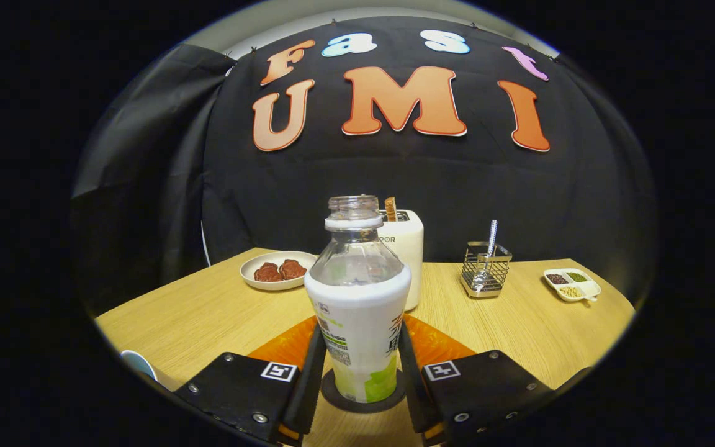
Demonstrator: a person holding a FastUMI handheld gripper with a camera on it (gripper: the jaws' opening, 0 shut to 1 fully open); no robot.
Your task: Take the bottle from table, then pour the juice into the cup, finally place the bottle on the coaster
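Two fingers of the gripper point(360, 366) flank the bottle point(359, 310), one pressed against each side of its labelled lower body; we judge the pinch firm, as no gap shows on either side. We find the bottle upright, uncapped, clear and apparently empty in its upper part, with its base resting on or just above the dark round coaster point(362, 397) between the fingertips. We cannot tell whether the base fully touches. An orange mat point(438, 344) lies under the coaster on the wooden table point(208, 310).

We judge the task at its last step, the placing. To do it well, we advise settling the base flat and centred on the coaster, then spreading the fingers evenly so neither drags the bottle, and drawing straight back.

Beyond the bottle stands a white toaster point(408, 248) holding a slice. Toward the far left edge of the table sits a plate point(274, 272) with two brown pieces; toward the far right, a wire holder point(485, 270) with a utensil, and a divided dish point(572, 284) near the right corner. At the near left edge, a pale rim point(139, 363), possibly the cup, shows.
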